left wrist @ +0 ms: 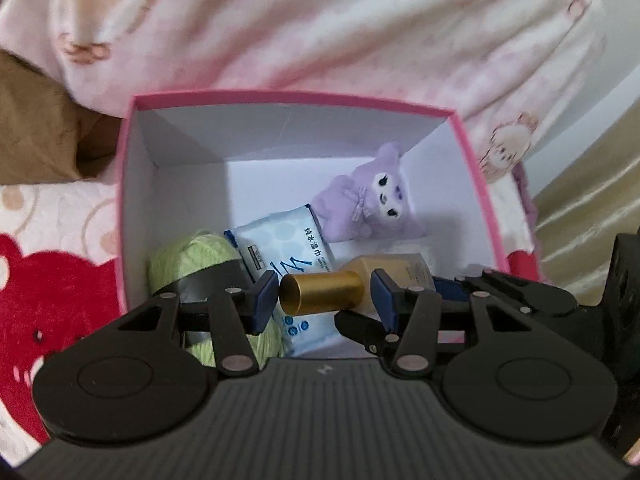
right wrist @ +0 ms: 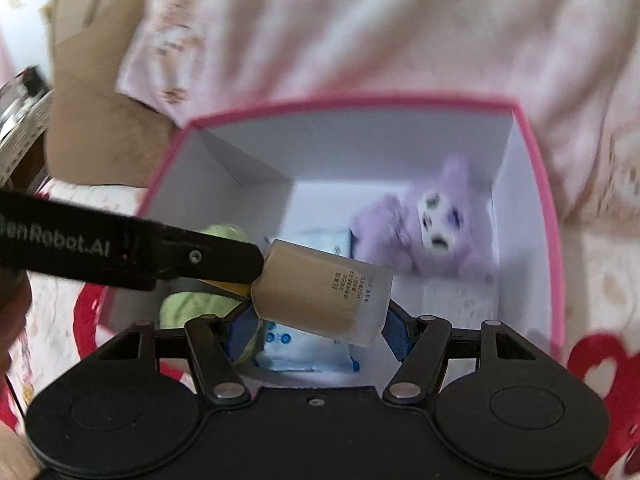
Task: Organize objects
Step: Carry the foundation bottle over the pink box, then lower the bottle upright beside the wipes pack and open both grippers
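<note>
Two grippers share one small bottle above the pink-rimmed box (left wrist: 476, 168). The bottle is a foundation bottle (right wrist: 324, 292) with a beige body and a gold cap (left wrist: 322, 294), and it lies roughly crosswise over the near part of the box's opening.

The left gripper (left wrist: 324, 294) has its blue pads to either side of the gold cap, jaws partly closed; the left pad meets the cap's end, but whether the right pad presses on it I cannot tell. The right gripper (right wrist: 320, 322) stands about half open around the bottle's body, with its blue pads against the two ends as far as the blurred right wrist view shows.

Inside the box, a purple plush toy (left wrist: 370, 200) lies toward the far right corner. A light blue wet-wipe packet (left wrist: 288, 252) sits on the floor near the middle, and a ball of green yarn (left wrist: 192, 256) is against the near left wall.

The bottle looks rigid, smooth and probably glass, so it is likely slippery, fairly heavy for its size, and breakable if dropped on a hard edge. The flat-sided body offers the surer hold; the round metallic cap could roll or twist between pads. The soft things below should cushion a low release.
</note>
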`<act>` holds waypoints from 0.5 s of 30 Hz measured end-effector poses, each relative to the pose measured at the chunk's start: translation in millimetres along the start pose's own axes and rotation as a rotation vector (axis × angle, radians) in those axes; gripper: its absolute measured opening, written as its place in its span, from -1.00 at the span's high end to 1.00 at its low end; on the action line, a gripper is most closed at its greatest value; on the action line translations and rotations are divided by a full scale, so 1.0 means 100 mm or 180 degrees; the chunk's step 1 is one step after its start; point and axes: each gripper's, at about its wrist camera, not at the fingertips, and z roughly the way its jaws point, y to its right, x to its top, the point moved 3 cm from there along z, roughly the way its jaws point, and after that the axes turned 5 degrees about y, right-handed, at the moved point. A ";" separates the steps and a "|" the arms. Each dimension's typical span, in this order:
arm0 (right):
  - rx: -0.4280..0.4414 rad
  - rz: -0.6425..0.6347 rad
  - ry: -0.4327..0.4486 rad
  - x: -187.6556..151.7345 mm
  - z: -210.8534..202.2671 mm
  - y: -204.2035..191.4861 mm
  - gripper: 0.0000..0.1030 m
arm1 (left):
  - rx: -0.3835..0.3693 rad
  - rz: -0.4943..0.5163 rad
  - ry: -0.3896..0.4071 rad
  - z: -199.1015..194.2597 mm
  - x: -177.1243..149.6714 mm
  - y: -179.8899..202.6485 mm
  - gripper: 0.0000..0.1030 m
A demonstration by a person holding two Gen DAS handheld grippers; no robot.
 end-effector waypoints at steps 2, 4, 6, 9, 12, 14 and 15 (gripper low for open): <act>-0.0018 0.0214 -0.0159 0.01 0.12 0.09 -0.37 | 0.0037 -0.0021 -0.0090 0.15 0.03 0.00 0.05; -0.0081 0.0315 -0.0284 0.00 0.20 0.13 -0.37 | 0.0055 -0.0040 -0.0161 0.26 0.05 0.00 0.03; -0.0151 0.0357 -0.0439 -0.01 0.26 0.13 -0.37 | 0.0059 -0.0194 -0.0236 0.37 0.05 -0.03 0.03; -0.0235 0.0375 -0.0605 0.00 0.33 0.16 -0.37 | 0.0073 -0.0365 -0.0284 0.49 0.03 -0.06 0.03; -0.0214 0.0498 -0.0731 0.01 0.38 0.20 -0.38 | 0.0146 -0.0424 -0.0252 0.57 0.04 -0.06 0.06; -0.0135 0.0689 -0.0822 0.01 0.42 0.25 -0.40 | 0.0205 -0.0405 -0.0185 0.60 0.05 -0.06 0.06; -0.0080 0.0788 -0.0838 0.01 0.44 0.28 -0.41 | 0.0217 -0.0409 -0.0141 0.61 0.05 -0.06 0.06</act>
